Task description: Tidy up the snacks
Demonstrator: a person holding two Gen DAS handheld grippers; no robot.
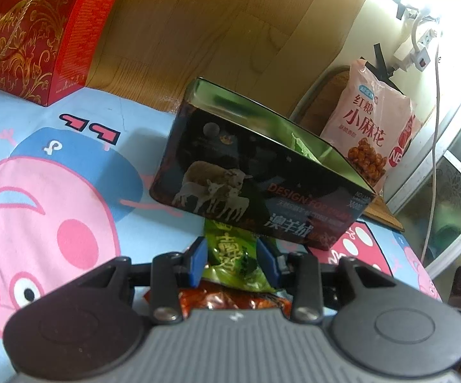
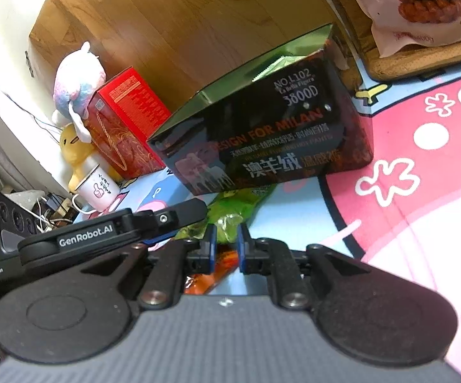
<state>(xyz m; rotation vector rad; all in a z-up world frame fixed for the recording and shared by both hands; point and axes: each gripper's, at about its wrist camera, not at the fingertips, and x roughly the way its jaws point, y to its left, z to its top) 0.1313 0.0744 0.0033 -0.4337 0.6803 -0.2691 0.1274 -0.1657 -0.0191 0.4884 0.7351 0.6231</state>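
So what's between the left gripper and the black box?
A green snack packet, held in the left gripper and reaching to the black box. No bare sheet between them. The left wrist view shows it best.

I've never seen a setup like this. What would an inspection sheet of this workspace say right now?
Surface: cartoon-print sheet, pink and blue.
Job's things: open black box; green snack packet; orange packet beneath; pink snack bag behind.
Clutter: red gift box, plush toys, white mug.
Grippers: left gripper shut on the green packet; right gripper also pinching it.
Cables: white cable, power strip.
Surroundings: wood floor.
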